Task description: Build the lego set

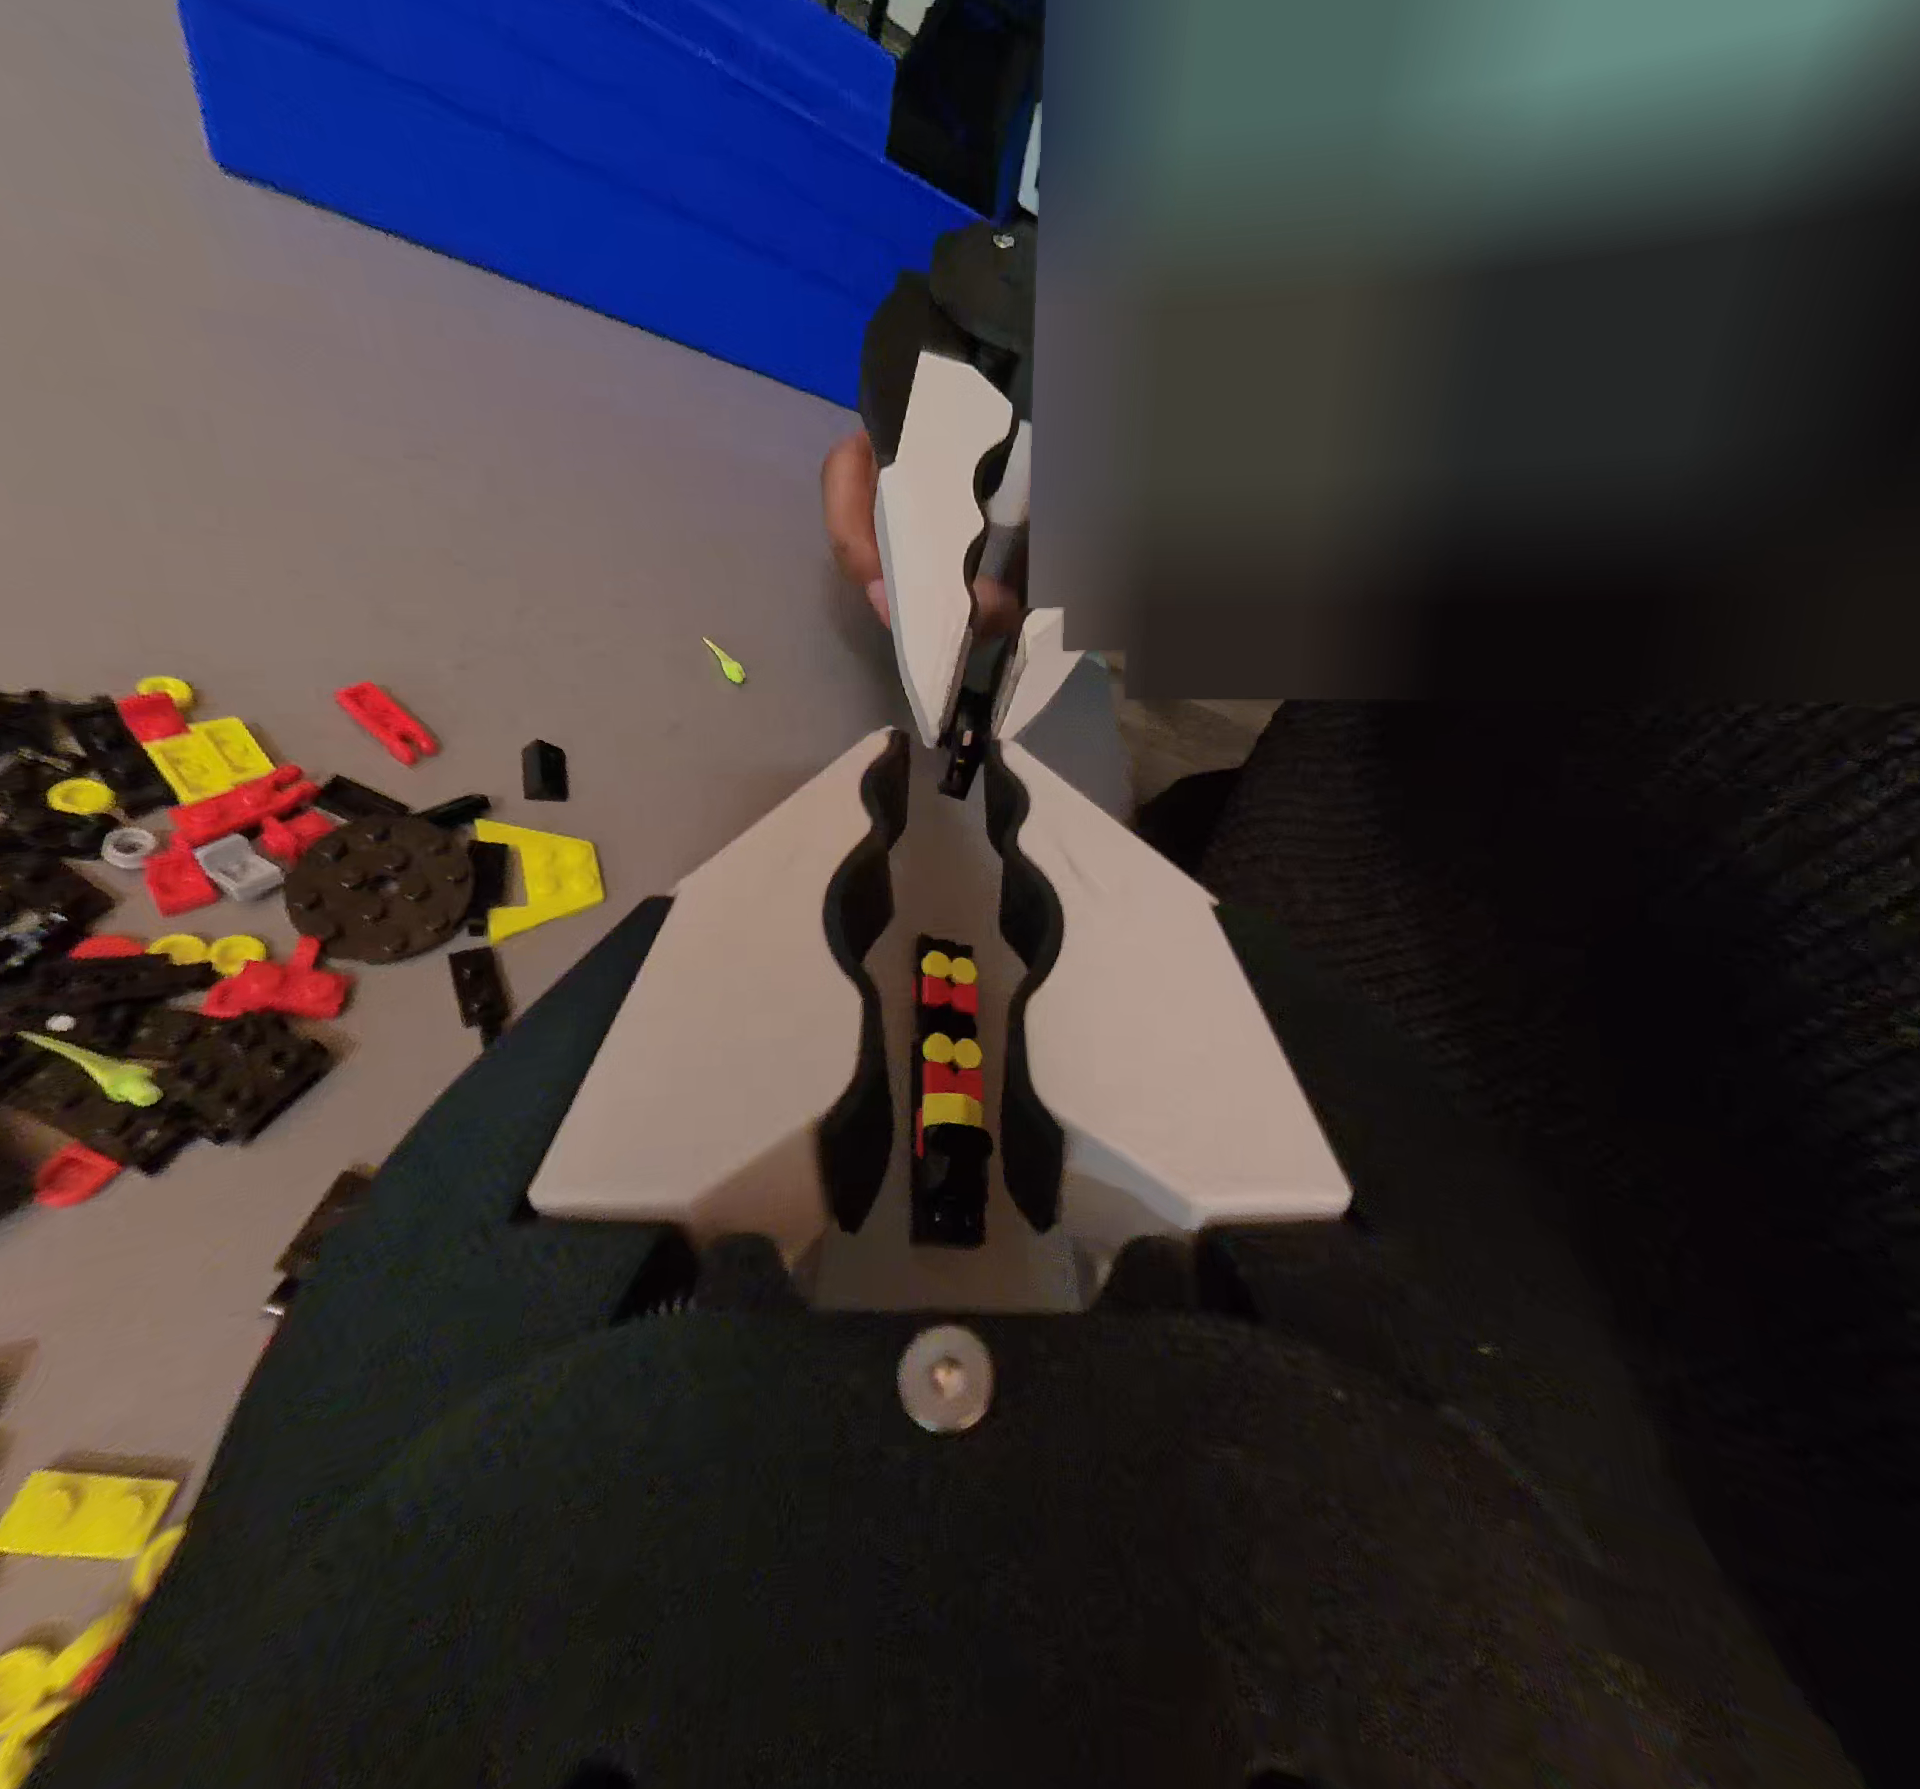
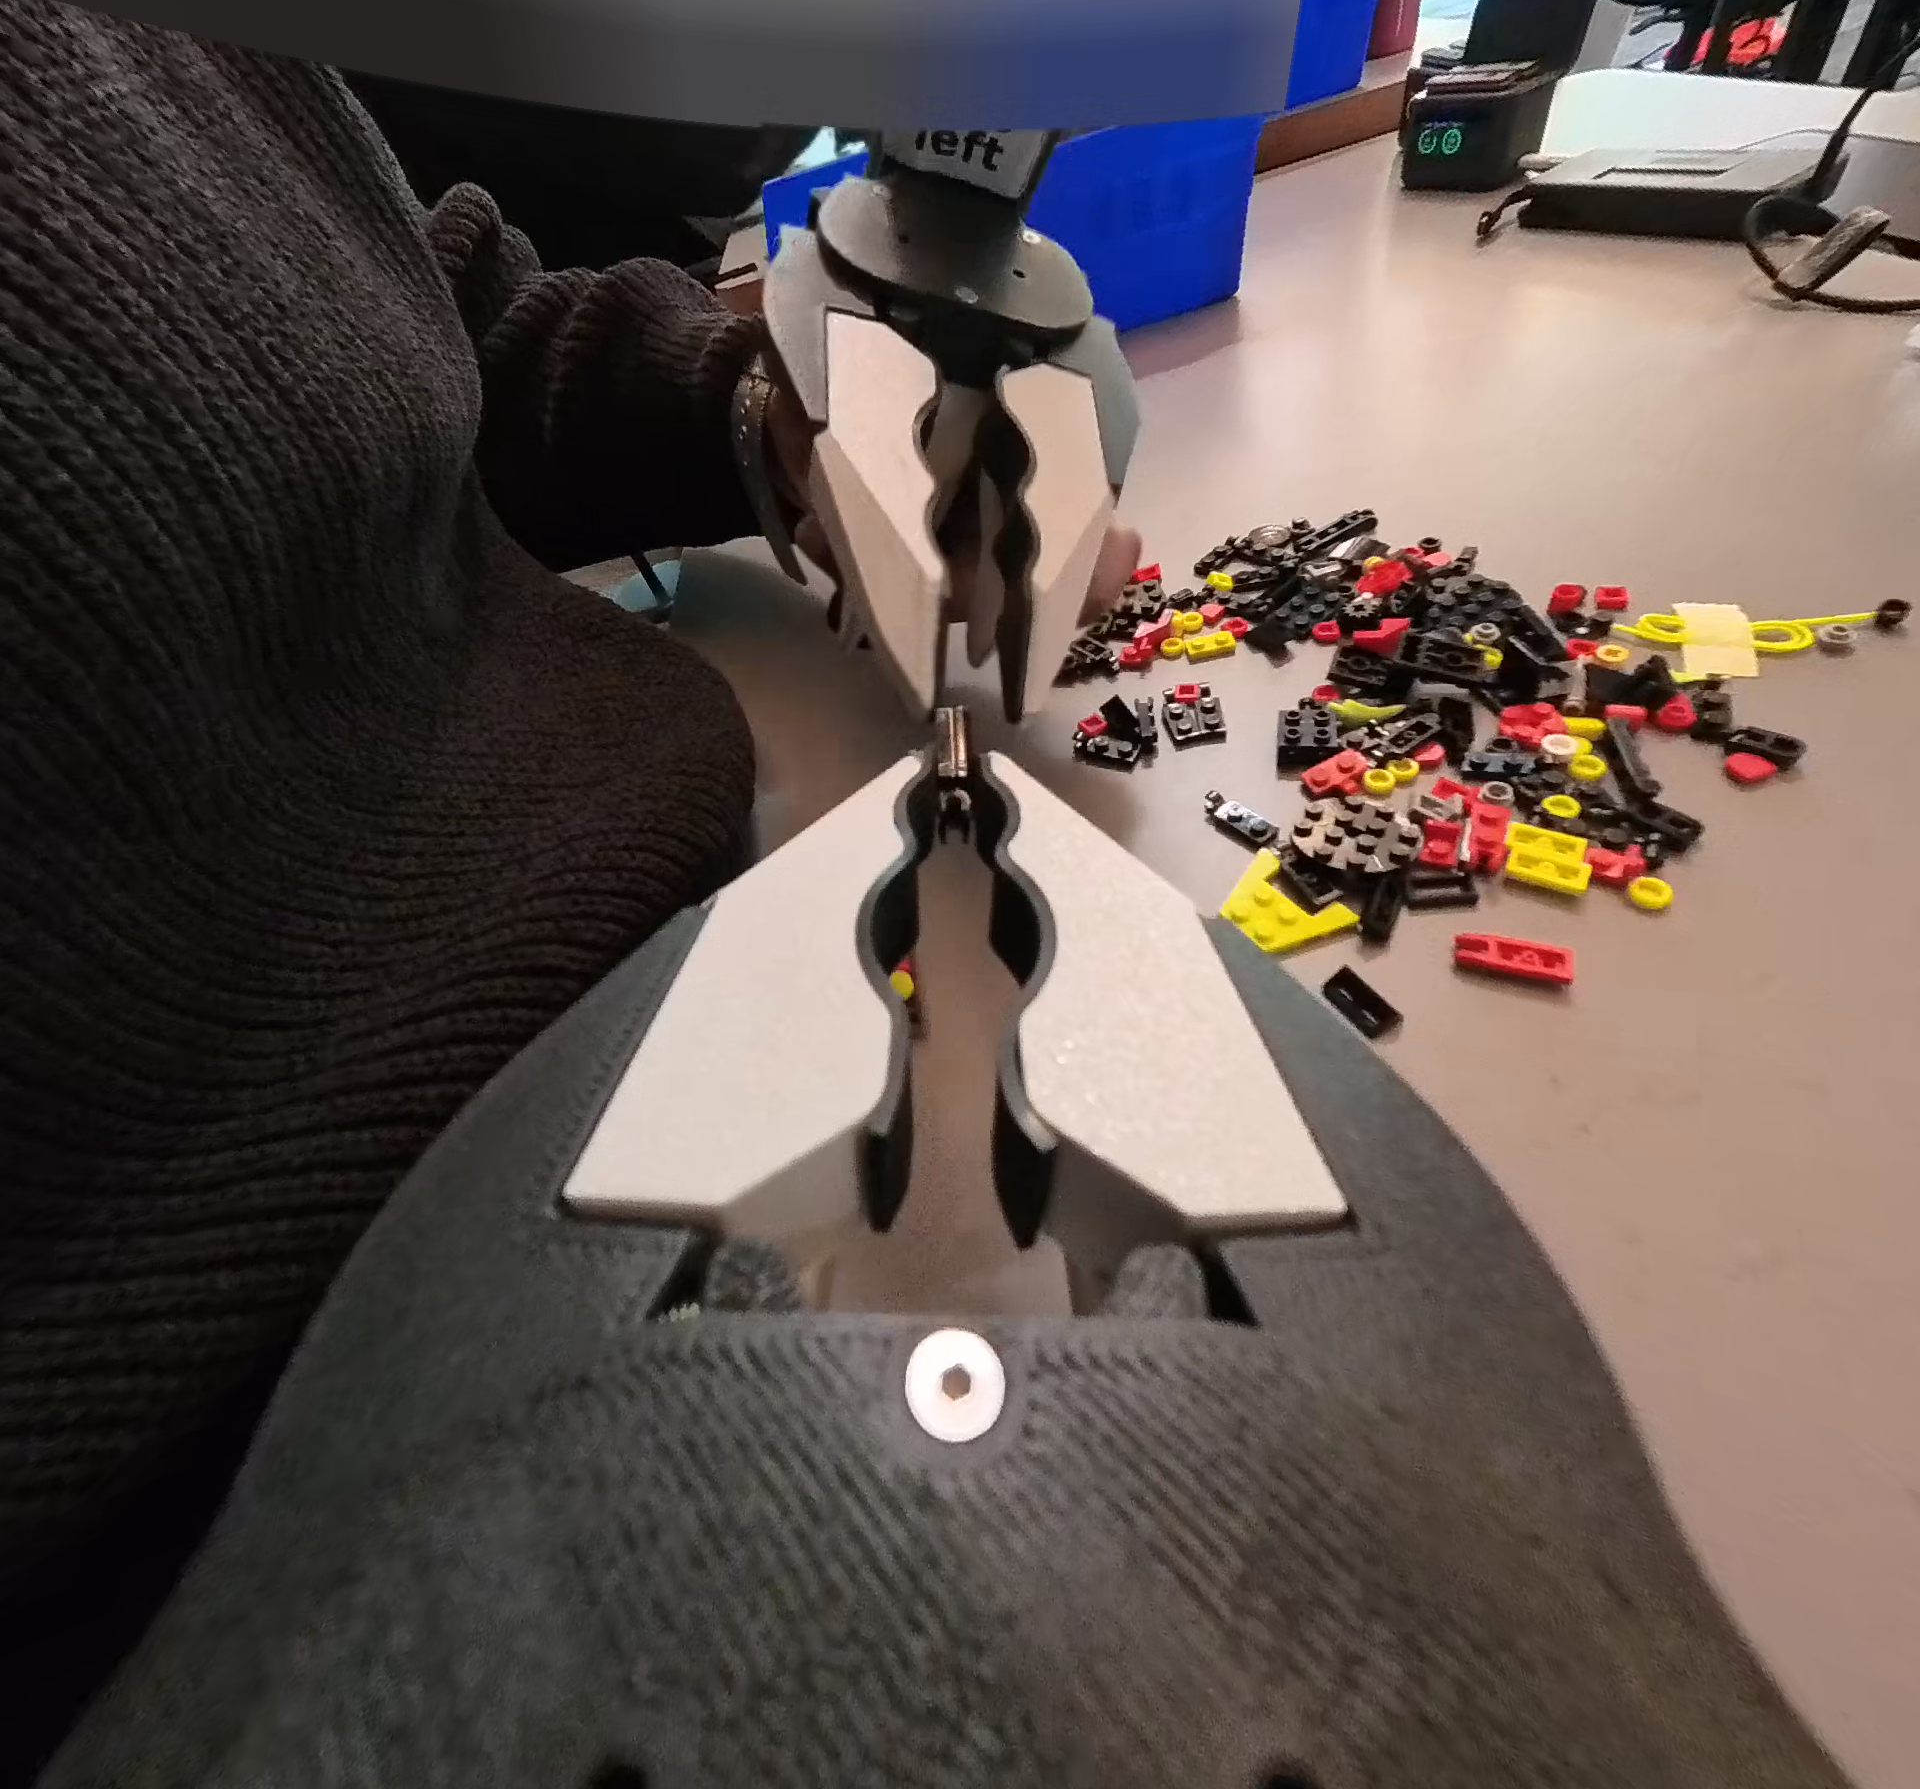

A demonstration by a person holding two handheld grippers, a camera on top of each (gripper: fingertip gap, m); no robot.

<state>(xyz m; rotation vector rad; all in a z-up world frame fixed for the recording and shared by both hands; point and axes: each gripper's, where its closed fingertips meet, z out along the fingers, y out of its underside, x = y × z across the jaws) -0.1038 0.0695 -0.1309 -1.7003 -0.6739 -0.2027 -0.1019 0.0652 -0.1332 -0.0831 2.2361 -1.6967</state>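
My right gripper is shut on a small black Lego piece at its tips. My left gripper faces it tip to tip, its jaws a narrow gap apart around the end of that piece; I cannot tell whether they touch it. In the right wrist view the left gripper points steeply down from above. A long black Lego assembly with yellow and red studs lies on the grey table below the grippers. It peeks out between the right gripper's fingers.
A pile of loose black, red and yellow Lego pieces lies on the table, at the left in the left wrist view. A blue bin stands behind. A person's black knit sleeve fills the left. Devices and cables sit at the far right. The tips of both grippers are at nearly the same place.
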